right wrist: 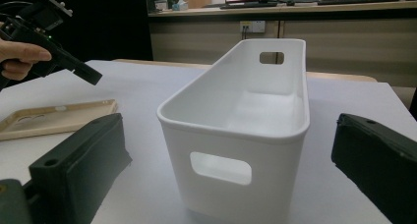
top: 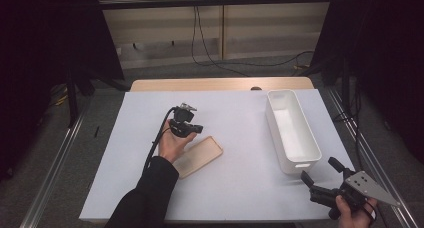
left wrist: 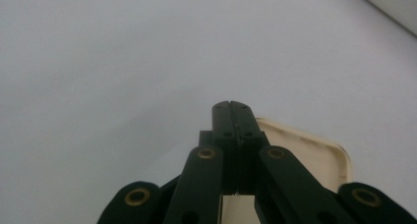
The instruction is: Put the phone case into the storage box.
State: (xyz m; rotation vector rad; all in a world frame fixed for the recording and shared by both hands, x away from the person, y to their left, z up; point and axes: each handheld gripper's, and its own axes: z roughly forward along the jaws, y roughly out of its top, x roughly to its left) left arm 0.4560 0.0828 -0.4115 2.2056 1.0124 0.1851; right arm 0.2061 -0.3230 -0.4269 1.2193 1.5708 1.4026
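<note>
A flat tan phone case [top: 201, 155] lies on the white table, slanted, left of centre. My left gripper [top: 198, 128] hovers just above its far end, held in a hand, jaws pressed together with nothing between them. In the left gripper view the shut gripper [left wrist: 231, 107] points at bare table, and the phone case [left wrist: 314, 153] lies under and to the right of it. My right gripper [top: 319, 169] stands open near the front right corner, empty. Its wide-apart jaws frame the near end of the white bin [right wrist: 236, 111].
The long white bin [top: 292, 130] stands empty at the right, a handle cut-out in each end. The phone case [right wrist: 54, 117] and the left gripper [right wrist: 88, 75] appear far left in the right gripper view. A wooden table edge [top: 220, 84] runs along the back.
</note>
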